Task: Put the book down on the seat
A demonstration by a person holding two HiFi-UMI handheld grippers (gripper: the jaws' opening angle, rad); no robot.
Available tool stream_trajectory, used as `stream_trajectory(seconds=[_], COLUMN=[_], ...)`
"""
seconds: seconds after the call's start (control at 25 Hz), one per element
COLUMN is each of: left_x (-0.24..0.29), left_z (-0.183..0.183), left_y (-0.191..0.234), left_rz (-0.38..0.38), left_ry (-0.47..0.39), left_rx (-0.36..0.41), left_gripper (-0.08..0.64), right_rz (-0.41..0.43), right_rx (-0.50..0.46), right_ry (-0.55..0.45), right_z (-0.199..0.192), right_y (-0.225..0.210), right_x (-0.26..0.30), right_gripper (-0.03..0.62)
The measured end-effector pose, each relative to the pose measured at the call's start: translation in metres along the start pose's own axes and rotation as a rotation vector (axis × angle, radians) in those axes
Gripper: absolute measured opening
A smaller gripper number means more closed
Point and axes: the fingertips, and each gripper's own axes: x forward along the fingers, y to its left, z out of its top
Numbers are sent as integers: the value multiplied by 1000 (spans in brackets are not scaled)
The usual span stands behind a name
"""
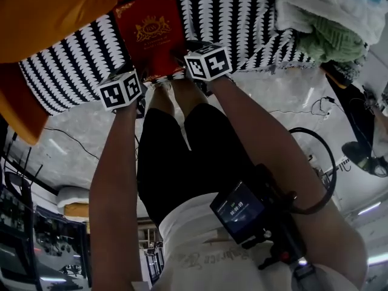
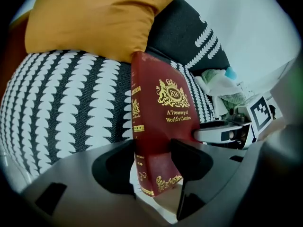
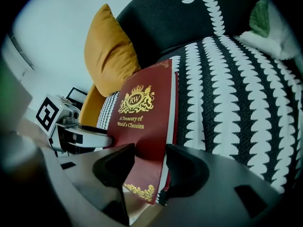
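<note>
A dark red hardback book (image 1: pixel 150 35) with a gold crest hangs just above the black-and-white patterned seat (image 1: pixel 73 65). Both grippers hold it at its near edge. In the left gripper view, my left gripper (image 2: pixel 156 161) is shut on the book (image 2: pixel 161 122) at its spine corner, one jaw on each cover. My right gripper (image 3: pixel 149 167) is shut on the book (image 3: pixel 142 117) at the page-edge corner. In the head view their marker cubes sit at the book's lower left (image 1: pixel 120 90) and lower right (image 1: pixel 208 62). Whether the book's far edge touches the seat is unclear.
An orange cushion (image 1: pixel 48 11) lies on the seat just left of the book. Green and white cloths (image 1: pixel 327 29) are piled at the seat's right end. Below the seat edge are the person's legs (image 1: pixel 182 144), pale floor with cables (image 1: pixel 66 138), and a fan (image 1: pixel 364 153).
</note>
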Motion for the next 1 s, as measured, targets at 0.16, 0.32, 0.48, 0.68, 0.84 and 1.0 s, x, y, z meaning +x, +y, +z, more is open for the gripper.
stream_trajectory(seconds=[0.16, 0.32, 0.48, 0.68, 0.84, 1.0], left_x=[-4, -1, 3, -3, -14, -30], left_z=[5, 5, 1, 5, 0, -10], left_y=[-3, -2, 1, 8, 14, 10], left_rz=[4, -8, -12, -8, -18, -51], left_ry=[-15, -38, -41, -61, -71, -84], left_rx=[16, 15, 20, 11, 35, 63], left_gripper=[252, 252, 253, 264, 264, 262], right_rz=[-24, -20, -13, -37, -50, -67], right_rx=[-12, -19, 2, 30, 48, 19], right_ry=[-13, -21, -34, -70, -111, -140], right_z=[7, 7, 2, 1, 0, 0], right_y=[2, -1, -7, -15, -19, -15], right_x=[-5, -4, -2, -12, -25, -42], right_gripper=[221, 221, 232, 230, 215, 154])
